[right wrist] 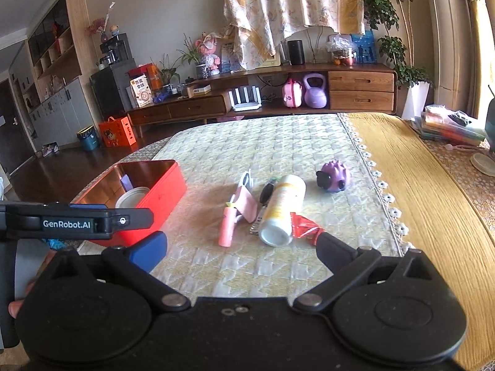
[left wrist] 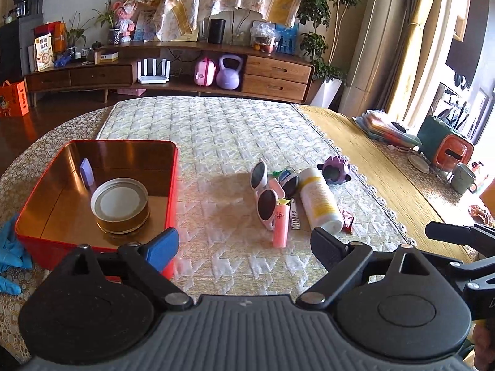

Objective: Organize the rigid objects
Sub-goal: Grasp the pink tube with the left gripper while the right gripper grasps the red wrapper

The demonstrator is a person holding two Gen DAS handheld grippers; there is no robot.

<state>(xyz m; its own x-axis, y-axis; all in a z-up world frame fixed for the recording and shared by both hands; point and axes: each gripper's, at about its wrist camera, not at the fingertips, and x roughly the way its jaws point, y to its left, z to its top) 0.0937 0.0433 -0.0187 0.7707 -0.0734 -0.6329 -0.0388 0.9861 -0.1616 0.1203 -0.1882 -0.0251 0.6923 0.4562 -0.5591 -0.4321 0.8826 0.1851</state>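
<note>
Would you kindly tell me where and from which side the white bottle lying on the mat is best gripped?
Probably across the middle of the white bottle, coming down from above. It lies on its side with its base toward the camera, so the round body offers two opposite flanks. The nail clipper and red wrapper crowd both sides low down, so stay high.

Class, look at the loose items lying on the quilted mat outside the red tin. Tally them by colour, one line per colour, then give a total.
Pink: 2, sunglasses and pink tube
White: 1, bottle
Purple: 1, toy
Red: 1, wrapper
Silver: 1, nail clipper
Total: 6
A small capped item behind the bottle is too hidden to count.
</note>
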